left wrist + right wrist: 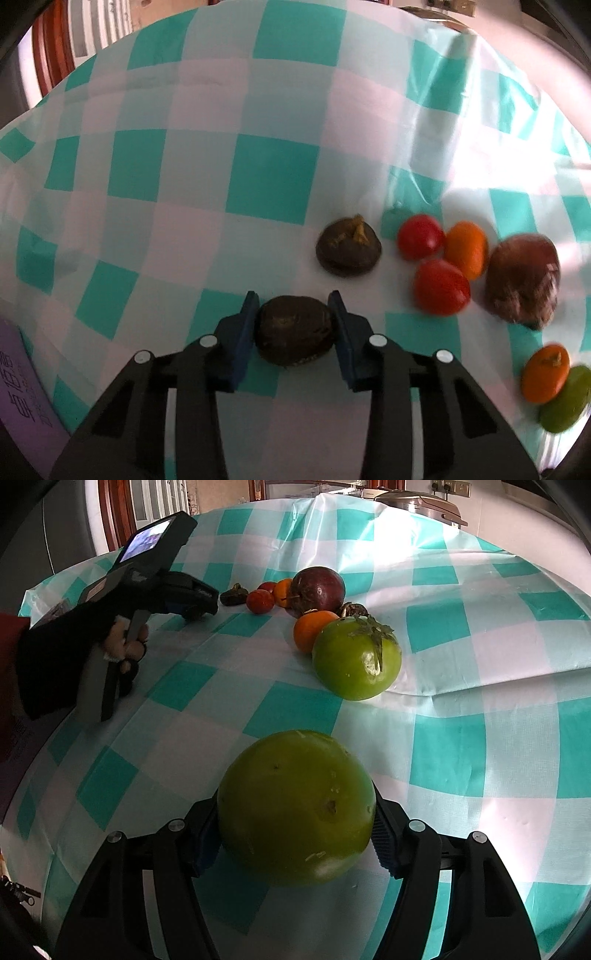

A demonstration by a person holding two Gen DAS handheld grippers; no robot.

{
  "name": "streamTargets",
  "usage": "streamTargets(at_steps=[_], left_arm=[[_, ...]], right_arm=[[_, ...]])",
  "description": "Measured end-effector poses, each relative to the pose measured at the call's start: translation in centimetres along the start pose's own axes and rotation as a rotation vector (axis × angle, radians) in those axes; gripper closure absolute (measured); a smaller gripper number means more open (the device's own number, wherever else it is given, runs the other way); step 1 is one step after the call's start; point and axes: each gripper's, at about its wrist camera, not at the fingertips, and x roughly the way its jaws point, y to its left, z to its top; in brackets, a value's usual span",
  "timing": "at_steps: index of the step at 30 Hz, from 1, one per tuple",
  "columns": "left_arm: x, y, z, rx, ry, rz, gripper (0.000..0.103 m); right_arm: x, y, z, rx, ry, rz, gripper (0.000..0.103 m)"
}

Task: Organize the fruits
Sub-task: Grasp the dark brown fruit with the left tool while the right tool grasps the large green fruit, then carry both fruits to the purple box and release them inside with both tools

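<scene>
My left gripper point(294, 314) is shut on a dark brown wrinkled fruit point(294, 334), just above the checked tablecloth. A second dark brown fruit point(348, 246) lies just ahead. To its right lie two red tomatoes point(420, 237) point(440, 287), an orange fruit point(466, 249), a purple-brown passion fruit point(522, 281), another orange fruit point(546, 373) and a green fruit point(565, 400). My right gripper point(295, 827) is shut on a large green fruit point(295, 806). Ahead lies a second green fruit with a dried calyx point(356, 659), beside an orange fruit point(314, 627) and the passion fruit point(317, 589).
The table wears a teal and white checked plastic cloth point(273, 177), with a folded edge at the right point(480, 679). A purple card point(22, 387) lies at the left edge. The left hand-held gripper body point(147, 576) shows at the left. A metal appliance point(417, 500) stands at the back.
</scene>
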Motion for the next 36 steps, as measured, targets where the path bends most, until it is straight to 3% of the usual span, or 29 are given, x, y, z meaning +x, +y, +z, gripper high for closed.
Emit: streamTargets(at_steps=[6, 16, 18, 27, 36], left_arm=[[-2.3, -0.8, -2.3, 0.028, 0.004, -0.031, 0.065], [-11.8, -3.2, -11.3, 0.143, 0.054, -0.109, 0.065], [-13.2, -4.3, -13.2, 0.18, 0.075, -0.112, 0.065], [-16.7, -2.1, -17.9, 0.251, 0.128, -0.139, 0.065], [-21.9, -1.0, -21.9, 0.298, 0.122, -0.144, 0.065]], right_arm=[[0.1, 0.1, 0.1, -0.003, 0.0, -0.004, 0.037], [0.2, 0.0, 0.4, 0.008, 0.003, -0.015, 0.039], [-0.1, -0.1, 0.1, 0.049, 0.019, -0.03, 0.039], [-4.4, -0.3, -4.7, 0.219, 0.06, -0.043, 0.039], [-8.7, -0.5, -8.7, 0.398, 0.057, 0.053, 0.039]])
